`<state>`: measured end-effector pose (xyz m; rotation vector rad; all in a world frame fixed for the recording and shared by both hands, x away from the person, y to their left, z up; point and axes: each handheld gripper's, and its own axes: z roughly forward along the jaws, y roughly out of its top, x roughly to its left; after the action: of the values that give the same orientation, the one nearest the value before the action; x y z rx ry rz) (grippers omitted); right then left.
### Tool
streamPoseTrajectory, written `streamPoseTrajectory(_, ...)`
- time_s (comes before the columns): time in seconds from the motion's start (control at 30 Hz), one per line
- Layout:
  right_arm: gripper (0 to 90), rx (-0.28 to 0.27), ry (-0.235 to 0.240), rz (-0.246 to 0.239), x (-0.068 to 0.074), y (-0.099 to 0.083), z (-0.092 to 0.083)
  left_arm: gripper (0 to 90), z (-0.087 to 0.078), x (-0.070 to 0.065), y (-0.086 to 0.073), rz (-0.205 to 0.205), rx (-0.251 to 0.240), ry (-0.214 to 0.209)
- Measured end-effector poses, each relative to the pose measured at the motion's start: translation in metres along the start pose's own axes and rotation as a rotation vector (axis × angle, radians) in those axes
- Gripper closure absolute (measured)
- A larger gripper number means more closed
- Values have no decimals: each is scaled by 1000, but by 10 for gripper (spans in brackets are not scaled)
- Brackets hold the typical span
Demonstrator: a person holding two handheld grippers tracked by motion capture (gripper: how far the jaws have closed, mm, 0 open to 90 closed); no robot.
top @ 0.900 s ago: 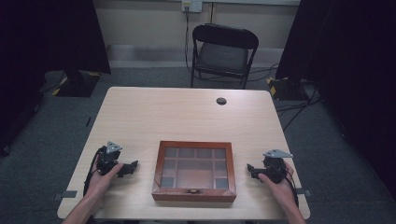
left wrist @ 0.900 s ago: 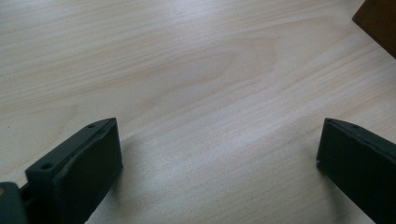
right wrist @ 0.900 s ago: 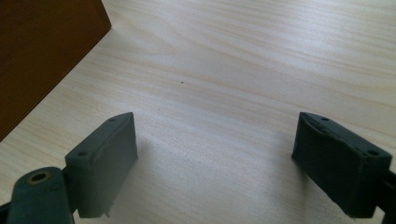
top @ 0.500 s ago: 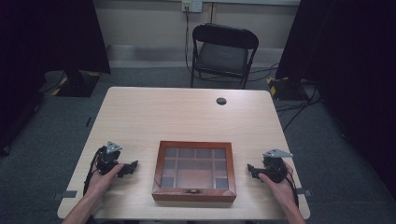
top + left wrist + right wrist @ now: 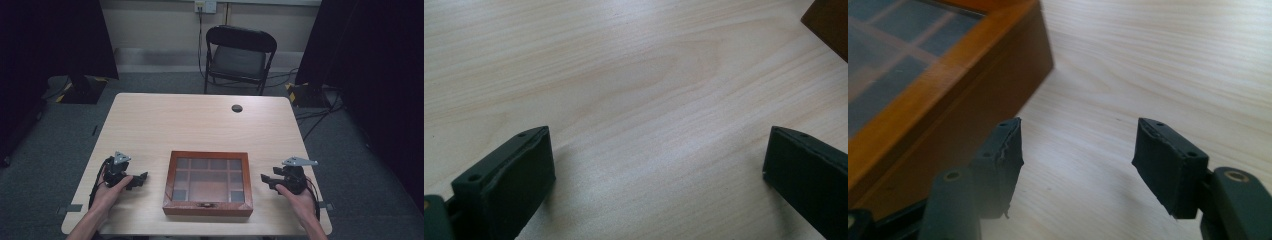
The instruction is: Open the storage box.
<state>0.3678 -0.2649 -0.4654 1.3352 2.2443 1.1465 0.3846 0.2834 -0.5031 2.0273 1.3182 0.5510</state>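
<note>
Fingers spread beside closed glass-lidded wooden box, dark compartments inside.

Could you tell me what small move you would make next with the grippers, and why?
Probably ease the right gripper toward the wooden box. Its lid is shut, the clasp faces the person, and both grippers rest open and empty on the table, the left gripper equally apart from it.

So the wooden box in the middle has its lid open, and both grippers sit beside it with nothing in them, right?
Not quite. The high view shows the wooden box with its glass lid shut and lying flat. The rest holds: the left gripper and right gripper sit beside it, jaws apart and empty.
</note>
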Motion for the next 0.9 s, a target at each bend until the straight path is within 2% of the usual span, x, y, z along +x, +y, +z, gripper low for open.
streamPoseTrajectory(0.03, 367, -10, 20, -1, 4, 3, -2, 0, 0, 0, 0, 0, 0, 1)
streamPoseTrajectory(0.3, 422, -51, 81, -26, 19, 14, -8, 0, 0, 0, 0, 0, 0, 1)
streamPoseTrajectory(0.33, 444, -57, 100, -46, 26, 18, -10, 0, 0, 0, 0, 0, 0, 1)
streamPoseTrajectory(0.4, 458, -57, 113, -47, 28, 19, -10, 0, 0, 0, 0, 0, 0, 1)
streamPoseTrajectory(0.43, 481, -49, 139, -61, 35, 21, -10, 0, 0, 0, 0, 0, 0, 1)
streamPoseTrajectory(0.57, 510, -43, 187, -96, 49, 23, -8, 0, 0, 0, 0, -3, -1, 0)
streamPoseTrajectory(0.7, 532, -47, 219, -118, 60, 28, -7, 0, 0, 0, 0, 1, 0, 1)
streamPoseTrajectory(0.73, 552, -41, 241, -134, 68, 31, -6, 0, 0, 0, 0, -2, 0, 0)
streamPoseTrajectory(0.87, 578, -23, 287, -174, 83, 38, 2, 0, 0, 0, 0, 0, 0, 1)
streamPoseTrajectory(0.9, 578, -23, 287, -174, 83, 38, 2, 0, 0, 0, 0, 0, 0, 1)
